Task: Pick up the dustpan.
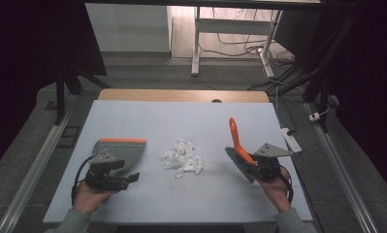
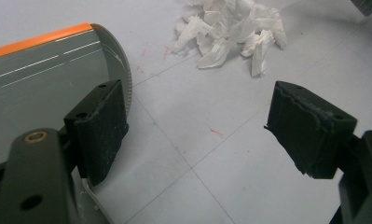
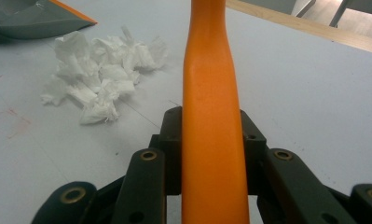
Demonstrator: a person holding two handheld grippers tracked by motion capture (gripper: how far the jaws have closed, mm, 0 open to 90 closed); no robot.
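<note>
The brush (image 1: 239, 148), held in the right gripper (image 1: 259, 167) at the table's right side, has its orange handle (image 3: 211, 121) rising up and away from the person, tilted slightly left in the high view, with the dark bristle head low toward the table. The jaws are clamped together on that handle from both sides. Near the table's middle lies a pile of torn white paper scraps (image 1: 184, 158), well apart from the brush. Left of it rests a grey dustpan (image 1: 120, 150) with an orange lip, its mouth edge facing away from the person. The left gripper (image 2: 195, 130) hovers beside the pan's right edge, its jaws standing wide apart with bare table between them.

The table (image 1: 181, 116) is pale blue-white with faint grid lines and reddish marks; beyond it are a wooden edge, grey floor, desk legs and cables. The dustpan's handle is hidden under the left gripper; the room's sides are dark.
</note>
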